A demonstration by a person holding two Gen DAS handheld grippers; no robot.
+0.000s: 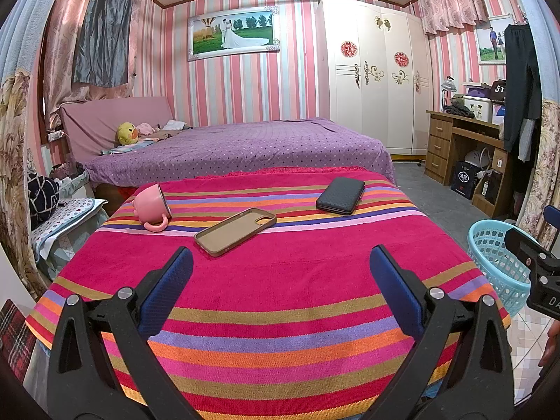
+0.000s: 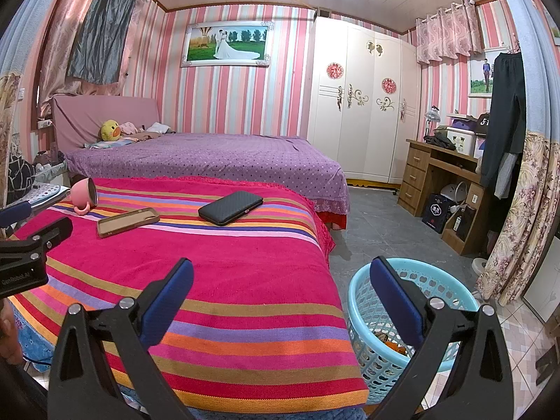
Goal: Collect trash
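Observation:
A light blue plastic basket point(image 2: 434, 287) stands on the floor just right of the striped table point(image 2: 224, 280); something orange lies at its bottom. The same basket point(image 1: 497, 255) shows at the right edge of the left wrist view. My left gripper point(image 1: 280, 273) hovers open over the near part of the striped cloth point(image 1: 273, 301), nothing between its fingers. My right gripper point(image 2: 280, 280) is open too, straddling the table's right edge and the basket's rim, holding nothing. No loose trash shows on the cloth.
On the cloth lie a tipped pink mug point(image 1: 152, 206), a brown phone case point(image 1: 234, 231) and a black wallet point(image 1: 340, 195). A purple bed point(image 1: 245, 147) stands behind, a wooden desk point(image 2: 441, 182) and a white wardrobe point(image 2: 364, 105) to the right. Grey floor lies open between them.

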